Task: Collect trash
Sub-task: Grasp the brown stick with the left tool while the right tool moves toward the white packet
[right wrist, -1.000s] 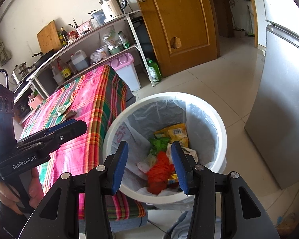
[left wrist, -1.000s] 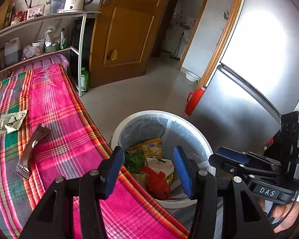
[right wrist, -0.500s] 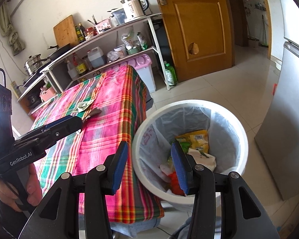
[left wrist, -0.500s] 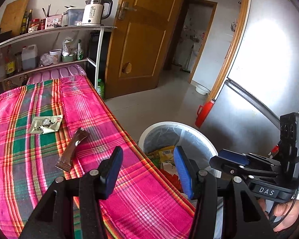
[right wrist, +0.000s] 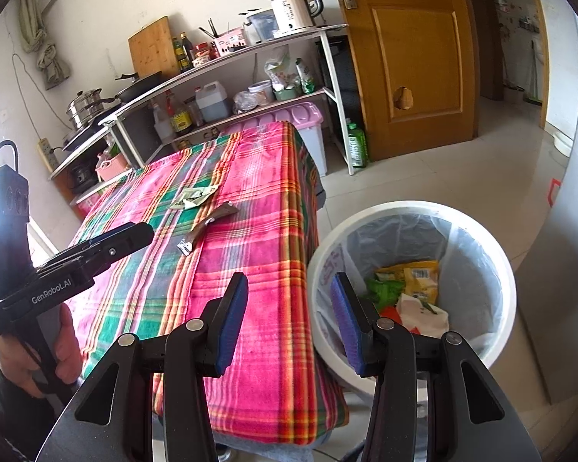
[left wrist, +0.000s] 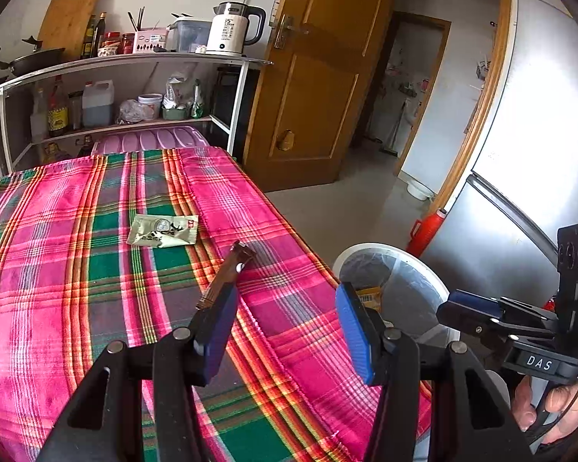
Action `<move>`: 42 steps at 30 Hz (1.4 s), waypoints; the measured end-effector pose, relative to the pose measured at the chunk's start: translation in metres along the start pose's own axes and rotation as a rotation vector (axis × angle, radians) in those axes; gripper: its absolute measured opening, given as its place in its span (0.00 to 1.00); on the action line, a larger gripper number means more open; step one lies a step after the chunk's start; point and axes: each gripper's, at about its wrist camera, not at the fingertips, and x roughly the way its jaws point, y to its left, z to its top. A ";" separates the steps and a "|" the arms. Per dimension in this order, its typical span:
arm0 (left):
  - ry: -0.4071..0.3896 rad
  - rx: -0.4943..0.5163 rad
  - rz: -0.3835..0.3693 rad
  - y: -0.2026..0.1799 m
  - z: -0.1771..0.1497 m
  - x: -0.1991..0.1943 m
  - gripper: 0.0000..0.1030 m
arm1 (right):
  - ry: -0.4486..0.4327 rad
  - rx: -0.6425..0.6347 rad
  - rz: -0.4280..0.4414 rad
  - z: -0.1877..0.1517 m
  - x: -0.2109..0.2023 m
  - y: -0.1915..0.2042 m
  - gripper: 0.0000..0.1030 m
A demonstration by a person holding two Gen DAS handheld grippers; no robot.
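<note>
Two pieces of trash lie on the pink and green plaid tablecloth (left wrist: pixel 77 269): a pale green snack wrapper (left wrist: pixel 163 230) (right wrist: pixel 194 197) and, nearer, a long brown wrapper (left wrist: pixel 227 273) (right wrist: pixel 208 227). My left gripper (left wrist: pixel 285 327) hovers open over the cloth, just short of the brown wrapper, with nothing between its blue pads. My right gripper (right wrist: pixel 289 323) is open and empty above the table's near corner, beside the white bin (right wrist: pixel 408 288) (left wrist: pixel 400 288). The bin is lined with a clear bag and holds yellow, green, red and white wrappers.
A steel shelf (right wrist: pixel 227 77) with kettle, bottles and pans stands behind the table. A pink-lidded box (right wrist: pixel 289 119) sits at its far end. A wooden door (right wrist: pixel 412 46) and a silver fridge (left wrist: pixel 539 154) border the tiled floor. A hand (right wrist: pixel 31 350) holds the left gripper's handle.
Both grippers have swung left, away from over the bin toward the table. The bin slid to the right in both views and the two wrappers came closer to centre. Jaws kept the same width.
</note>
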 end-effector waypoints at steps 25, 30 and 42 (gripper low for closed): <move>0.135 -0.008 0.057 0.041 0.005 0.070 0.49 | 0.048 -0.015 0.024 0.017 0.044 0.005 0.45; 0.183 0.004 0.063 0.039 0.006 0.083 0.33 | 0.053 -0.020 0.031 0.022 0.052 0.007 0.45; 0.153 -0.036 0.046 0.052 0.000 0.062 0.23 | 0.054 -0.082 0.046 0.038 0.068 0.028 0.45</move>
